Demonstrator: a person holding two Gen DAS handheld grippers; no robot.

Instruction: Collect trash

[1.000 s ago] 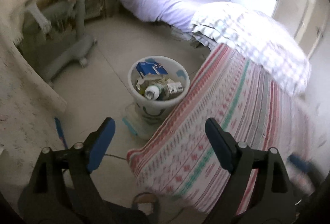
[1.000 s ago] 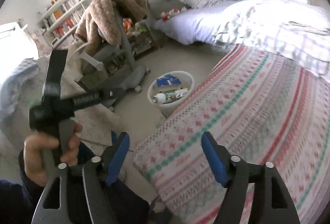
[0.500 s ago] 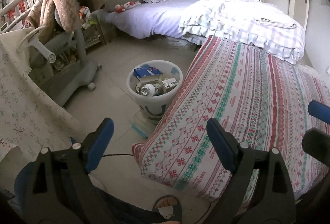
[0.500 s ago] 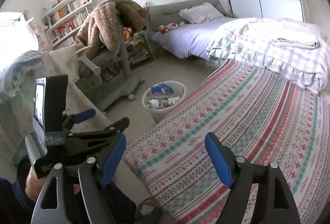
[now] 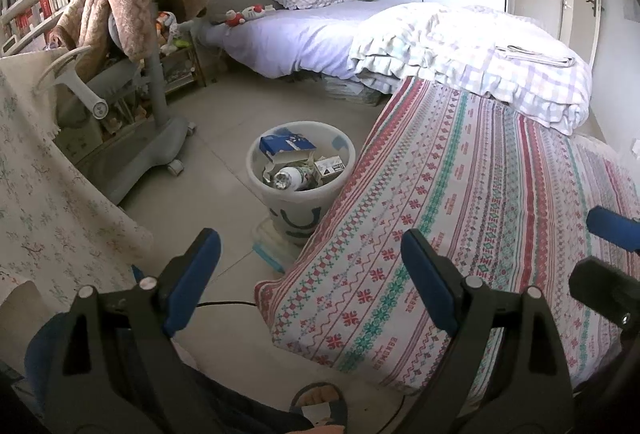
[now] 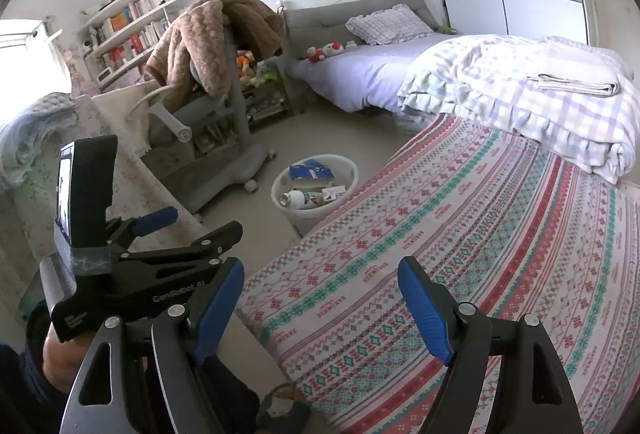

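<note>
Since a second ago the left gripper (image 5: 310, 268) has swung right, away from the bin and over the patterned bed corner. Jaws wide apart, empty. Right gripper (image 6: 320, 298): jaws apart, empty, above the bedspread (image 6: 460, 242). White trash bin (image 5: 260, 170) on the floor at 12 o'clock from the left jaws, holding a bottle (image 5: 292, 177) and cartons.
</note>
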